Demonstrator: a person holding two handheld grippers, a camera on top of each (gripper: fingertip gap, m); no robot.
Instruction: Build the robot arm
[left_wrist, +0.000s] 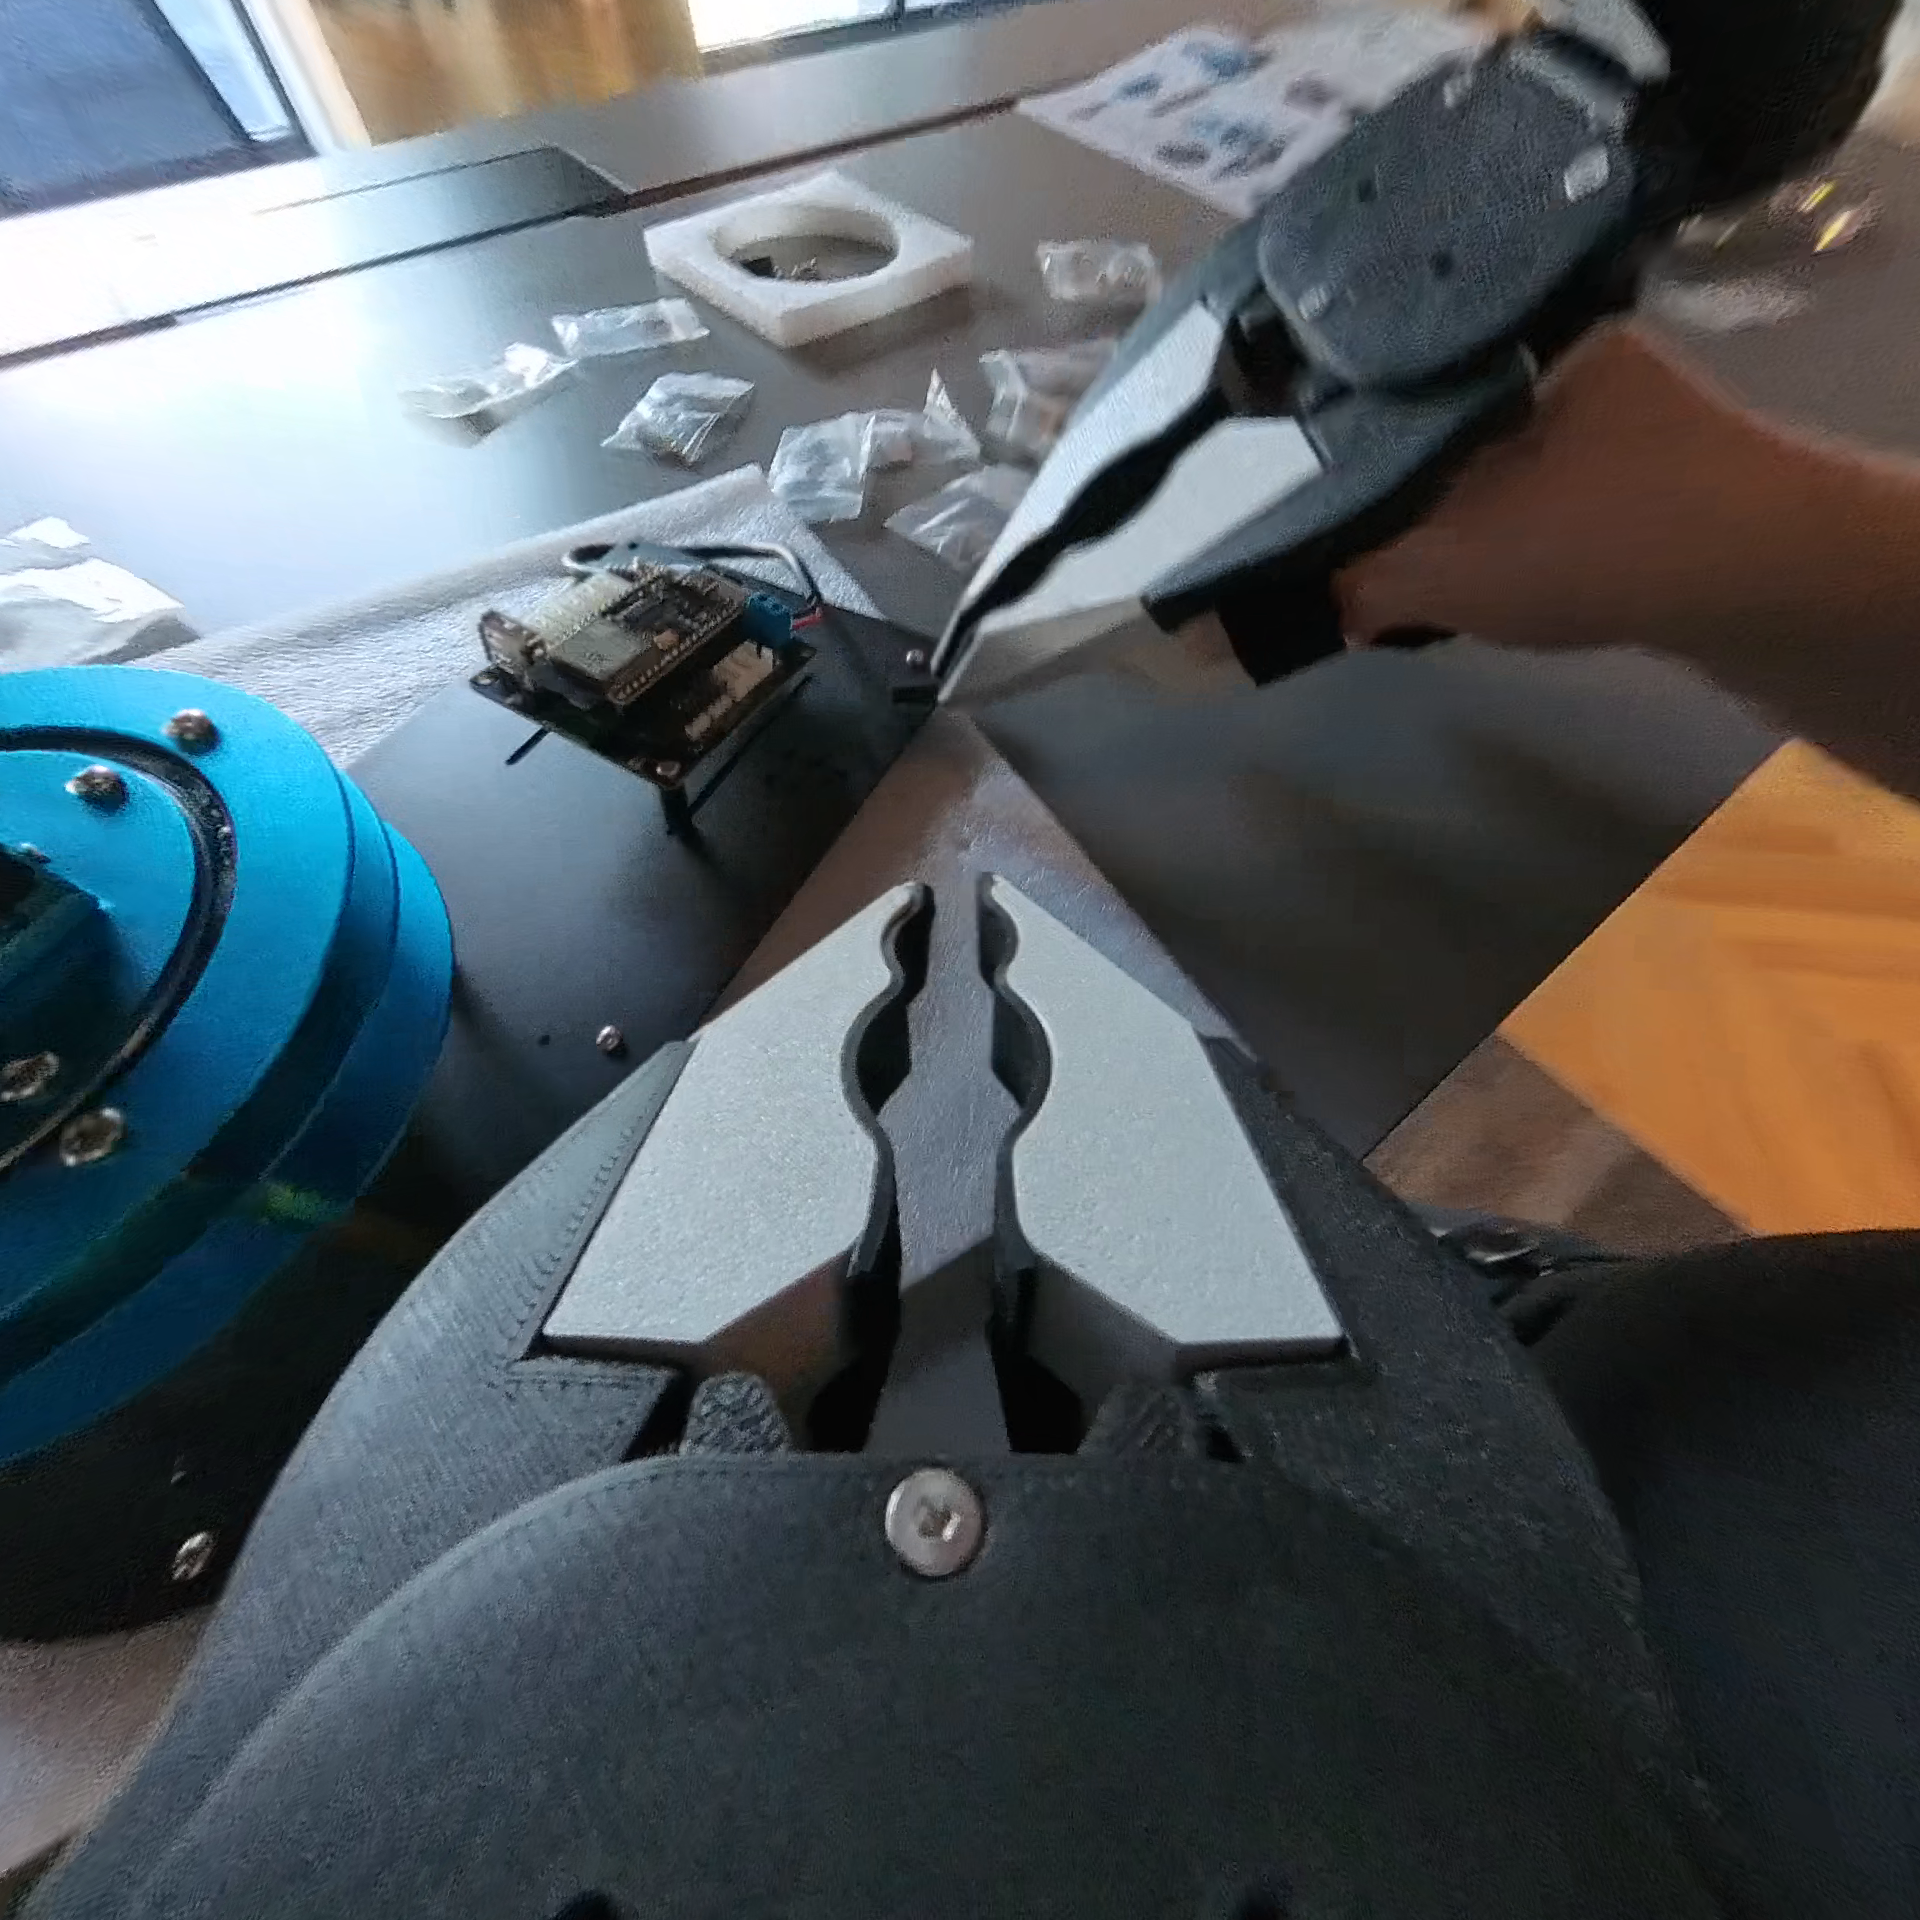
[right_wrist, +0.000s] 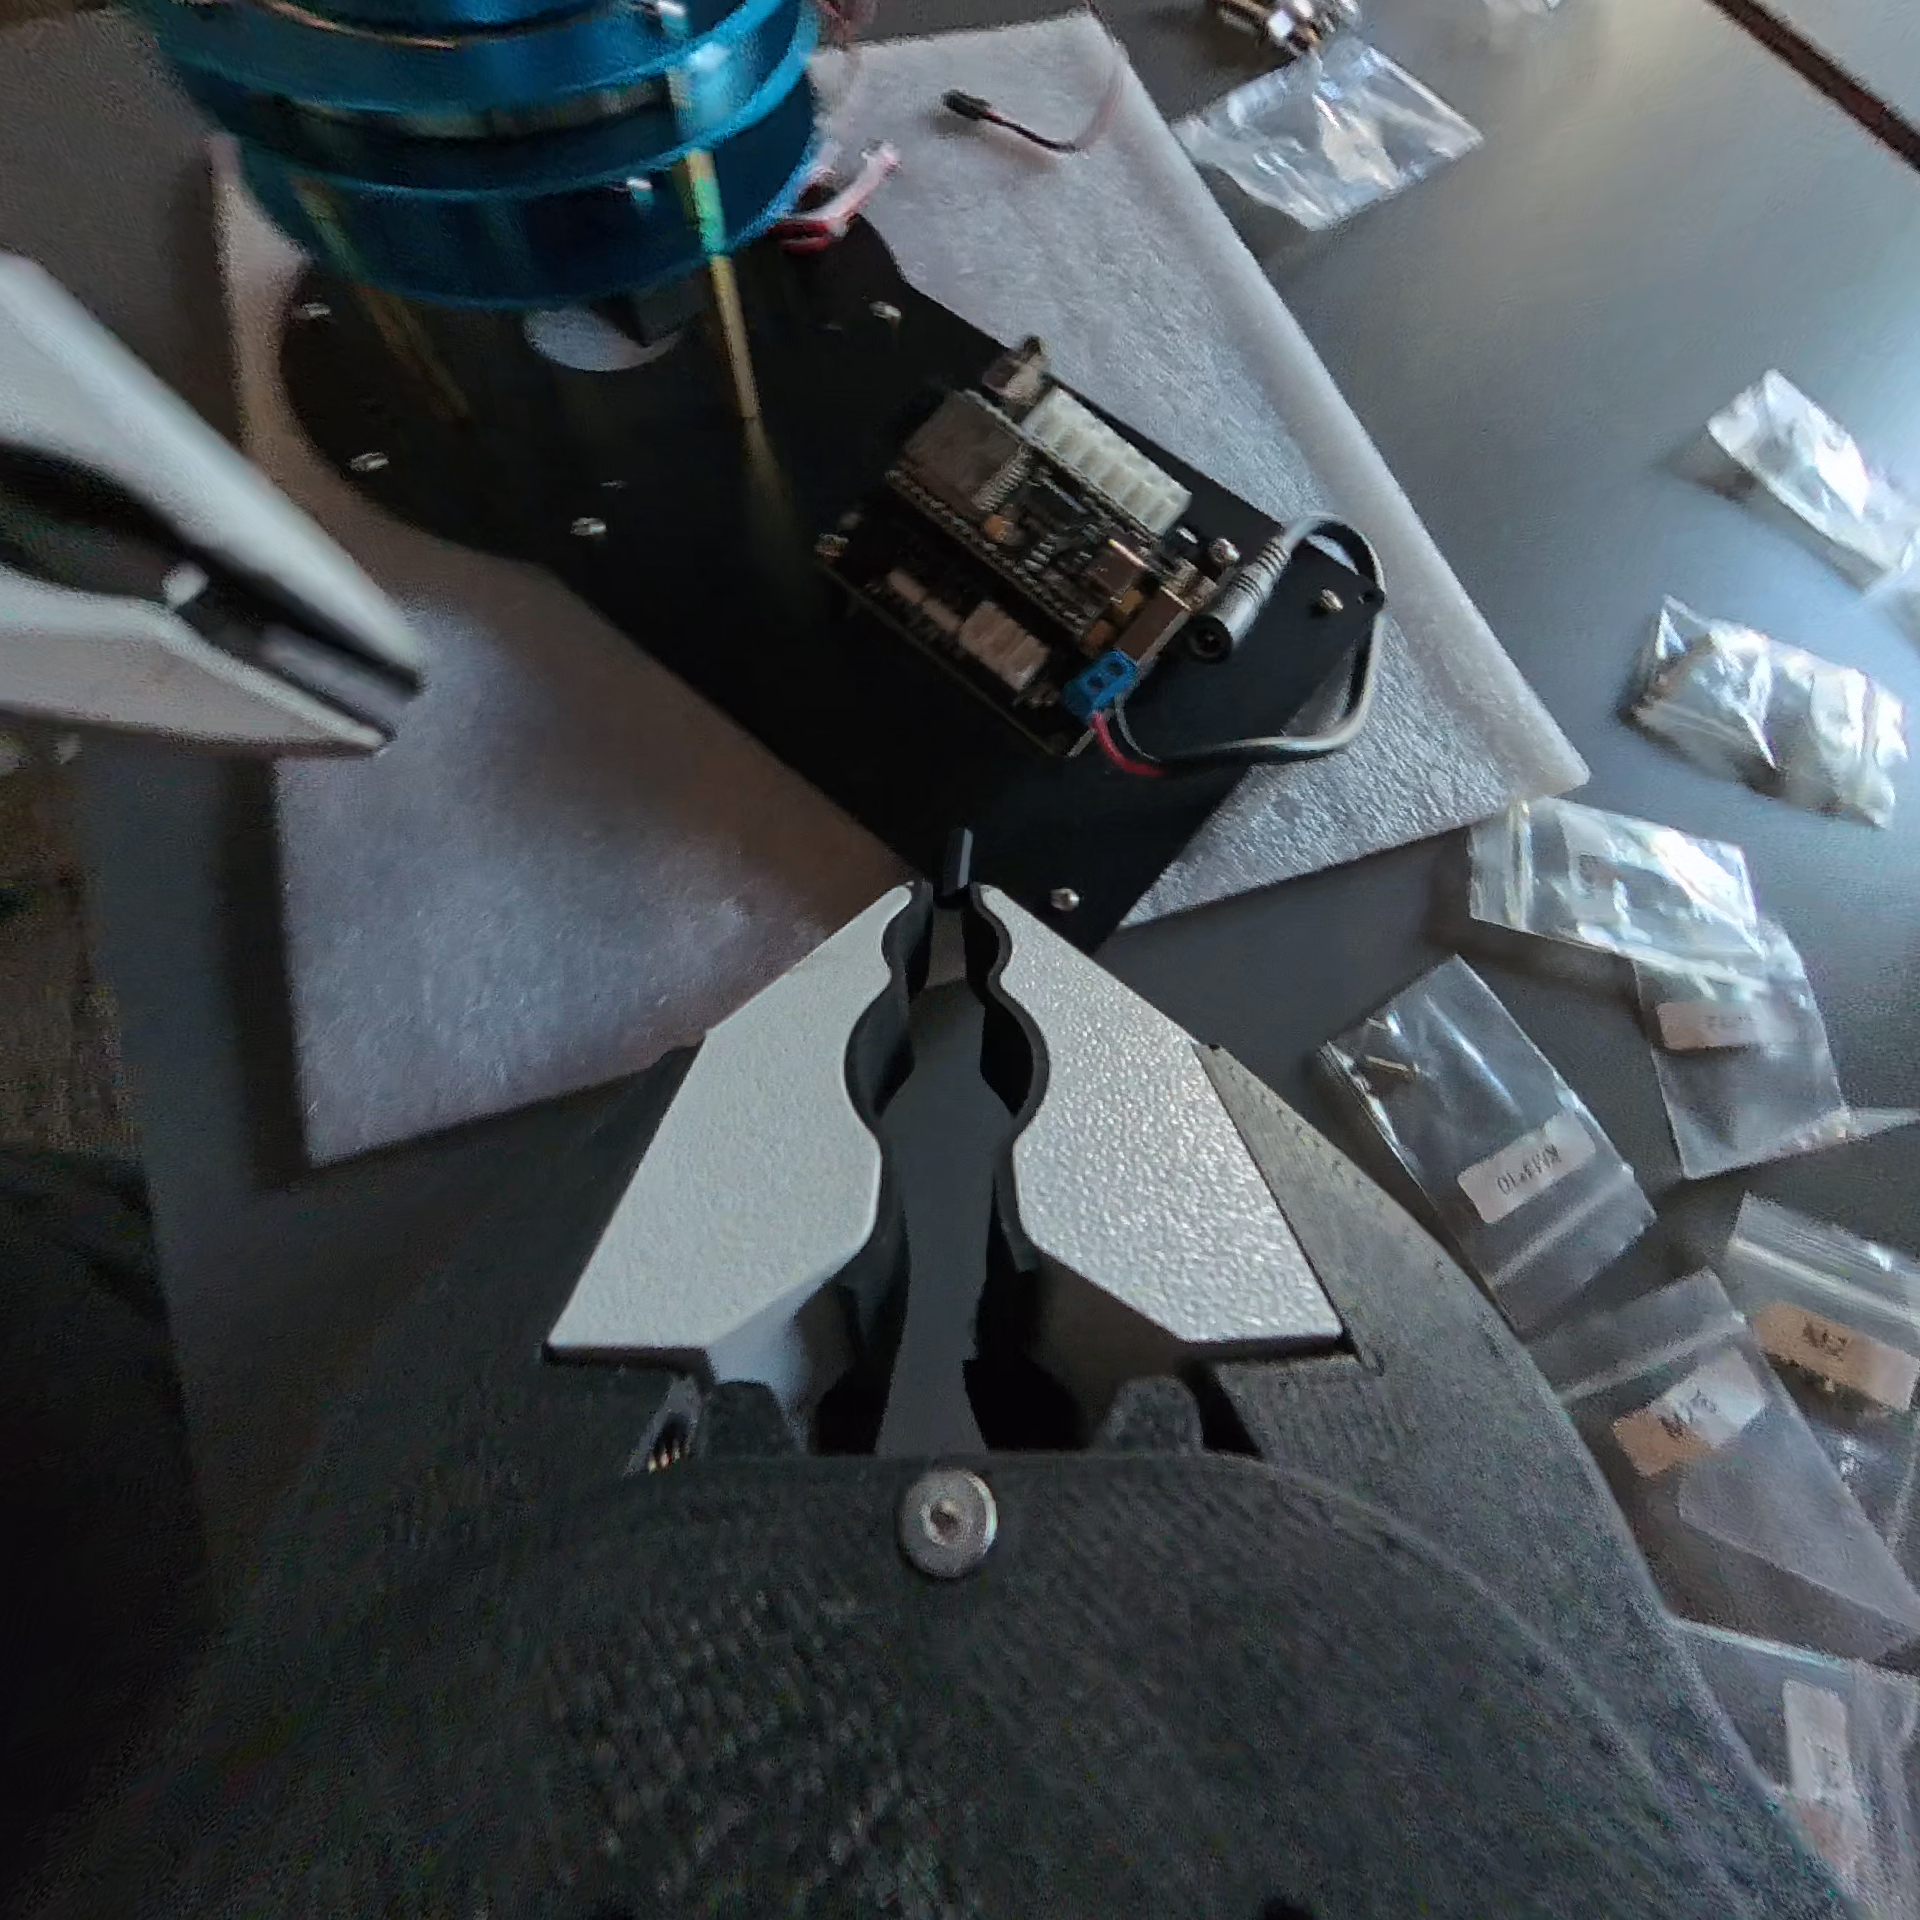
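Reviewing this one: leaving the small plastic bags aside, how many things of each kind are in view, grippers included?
Grippers: 2, the left gripper and the right gripper
Circuit board: 1
Blue round assembly: 1
Black base plate: 1
White foam sheet: 1
White foam block with a round hole: 1
Total: 7
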